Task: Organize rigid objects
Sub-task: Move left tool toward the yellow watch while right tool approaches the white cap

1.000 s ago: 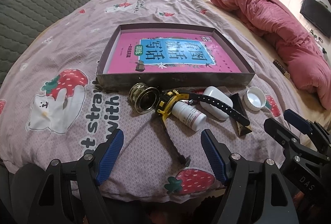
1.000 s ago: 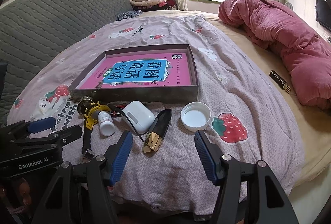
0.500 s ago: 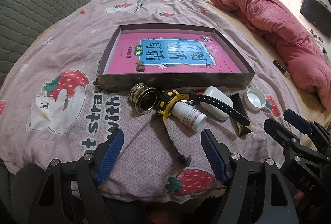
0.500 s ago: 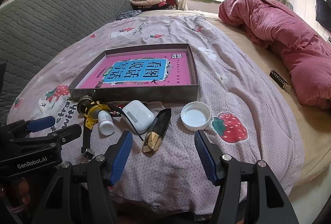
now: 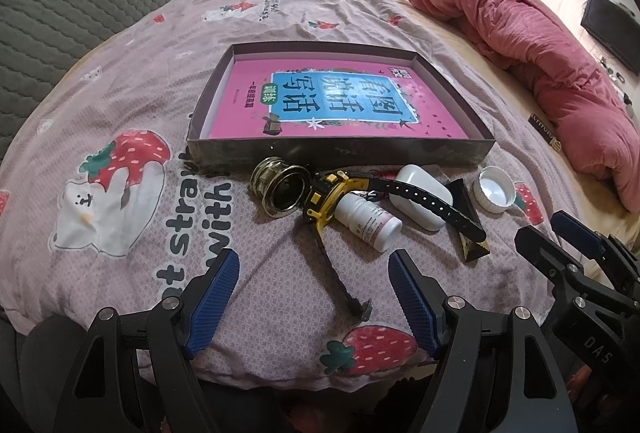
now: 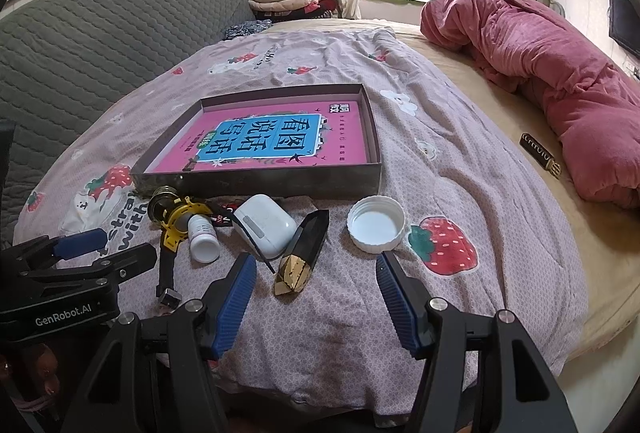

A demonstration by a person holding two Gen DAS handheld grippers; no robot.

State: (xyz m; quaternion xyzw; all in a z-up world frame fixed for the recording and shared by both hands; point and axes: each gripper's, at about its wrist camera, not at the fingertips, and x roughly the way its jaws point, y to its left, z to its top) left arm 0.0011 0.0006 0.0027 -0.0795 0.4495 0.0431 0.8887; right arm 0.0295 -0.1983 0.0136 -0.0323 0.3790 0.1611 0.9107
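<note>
Left wrist view: my left gripper [image 5: 314,297] hangs over the near edge of the bed [image 5: 132,161], jaws apart, nothing between them. Just past the fingertips lies a row of small things — a brass knob [image 5: 282,189], a yellow watch [image 5: 326,195] with its black strap trailing toward me, a white bottle [image 5: 368,219] on its side touching the watch, a white earbud case [image 5: 422,197], a black-and-gold box [image 5: 470,233], a white cap [image 5: 495,189]. Behind them sits the tray [image 5: 340,153], holding a pink book [image 5: 340,101]. The right gripper's fingers [image 5: 576,231] show at the right edge.

Right wrist view: my right gripper [image 6: 316,295] is also spread wide and empty — the black-and-gold box [image 6: 302,257] lies just ahead of its left finger, not touched. The cap [image 6: 376,223] sits open side up, near the tray's [image 6: 260,183] right corner. Case [image 6: 264,225], bottle [image 6: 204,237], watch [image 6: 180,221] and knob [image 6: 160,205] run leftward along the tray's front wall. The left gripper [image 6: 92,251] shows at the left. A red quilt [image 6: 560,73] is heaped far right.
</note>
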